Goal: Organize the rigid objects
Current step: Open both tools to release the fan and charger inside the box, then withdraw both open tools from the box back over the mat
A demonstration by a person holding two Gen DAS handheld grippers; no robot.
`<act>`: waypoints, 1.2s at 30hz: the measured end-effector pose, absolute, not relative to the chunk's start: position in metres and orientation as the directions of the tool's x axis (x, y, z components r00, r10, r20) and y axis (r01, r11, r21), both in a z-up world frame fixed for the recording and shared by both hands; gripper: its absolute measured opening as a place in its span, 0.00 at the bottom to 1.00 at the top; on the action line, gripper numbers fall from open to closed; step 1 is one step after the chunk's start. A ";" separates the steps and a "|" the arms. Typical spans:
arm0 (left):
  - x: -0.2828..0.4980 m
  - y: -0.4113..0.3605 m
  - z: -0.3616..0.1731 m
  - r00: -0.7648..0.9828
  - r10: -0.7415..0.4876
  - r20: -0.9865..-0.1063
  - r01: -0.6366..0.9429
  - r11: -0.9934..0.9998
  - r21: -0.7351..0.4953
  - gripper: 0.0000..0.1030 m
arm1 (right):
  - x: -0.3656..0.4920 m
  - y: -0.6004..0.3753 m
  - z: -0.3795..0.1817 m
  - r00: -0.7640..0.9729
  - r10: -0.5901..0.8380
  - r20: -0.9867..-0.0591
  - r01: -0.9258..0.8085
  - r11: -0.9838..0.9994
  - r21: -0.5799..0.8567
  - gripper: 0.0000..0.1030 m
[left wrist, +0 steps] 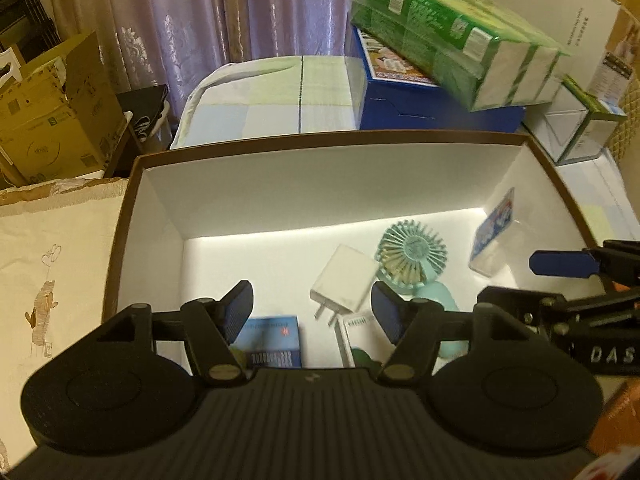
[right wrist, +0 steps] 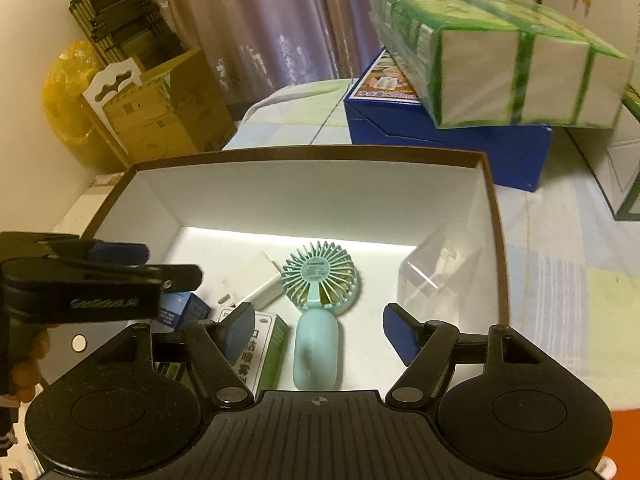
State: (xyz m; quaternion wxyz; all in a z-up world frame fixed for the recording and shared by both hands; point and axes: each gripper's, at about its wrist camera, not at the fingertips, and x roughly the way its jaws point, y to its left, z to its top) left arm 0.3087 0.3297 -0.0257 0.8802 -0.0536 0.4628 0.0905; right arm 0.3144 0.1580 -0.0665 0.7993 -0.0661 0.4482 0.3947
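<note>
Both grippers are held above the near rim of the storage box (right wrist: 494,216). Left gripper (left wrist: 312,310): fingers spread, nothing between the pads. Right gripper (right wrist: 320,328): fingers spread, also empty.

All task items are seen lying on the box floor, grouped toward the near wall:
- Blue carton (left wrist: 272,340), nearest, at the near-left of the group. Judged light and stiff; flat faces should take a pinch across the short side.
- White-green spray carton (right wrist: 264,348), next to the blue one, partly hidden by the fingers. Same handling expected.
- Handheld fan (right wrist: 318,304), mint, handle pointing to the near wall, head toward the box centre. Handle judged smooth and rounded, so some slip is expected; the grille looks thin and should not be squeezed. Handle is the place to grip.
- White charger (left wrist: 344,284), just left of the fan head, prongs facing the near wall. Hard and glossy; best taken across the flat sides.
- Clear plastic case (left wrist: 494,240), leaned against the right wall, well apart from the fan. Likely thin, slick and easily cracked.

Obstructions: box walls limit a low approach; charger and cartons sit close together, so nudging is probable.

Beyond the box: a bed, a blue box (right wrist: 440,136) topped by a green tissue pack (right wrist: 500,52), cardboard boxes and curtains further back.
</note>
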 end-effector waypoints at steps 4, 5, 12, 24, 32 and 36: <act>0.291 0.321 -0.014 0.573 0.098 -0.814 -0.206 0.978 -0.027 0.60 | 0.306 0.148 -0.057 0.299 0.580 -0.757 -0.684 0.684 0.253 0.67; 0.287 0.319 -0.012 0.575 0.096 -0.812 -0.205 0.978 -0.030 0.60 | 0.304 0.145 -0.055 0.301 0.585 -0.753 -0.685 0.682 0.256 0.67; 0.258 0.303 0.008 0.603 0.095 -0.792 -0.212 0.976 -0.044 0.60 | 0.284 0.128 -0.037 0.320 0.609 -0.726 -0.685 0.678 0.267 0.68; 0.210 0.270 0.025 0.635 0.082 -0.768 -0.201 0.978 -0.063 0.60 | 0.250 0.089 -0.016 0.352 0.627 -0.695 -0.678 0.683 0.272 0.69; 0.179 0.243 0.030 0.651 0.066 -0.756 -0.182 0.981 -0.071 0.60 | 0.223 0.062 -0.010 0.357 0.636 -0.684 -0.682 0.678 0.274 0.69; 0.166 0.226 0.028 0.649 0.051 -0.759 -0.167 0.983 -0.076 0.60 | 0.209 0.046 -0.010 0.356 0.632 -0.688 -0.684 0.678 0.269 0.69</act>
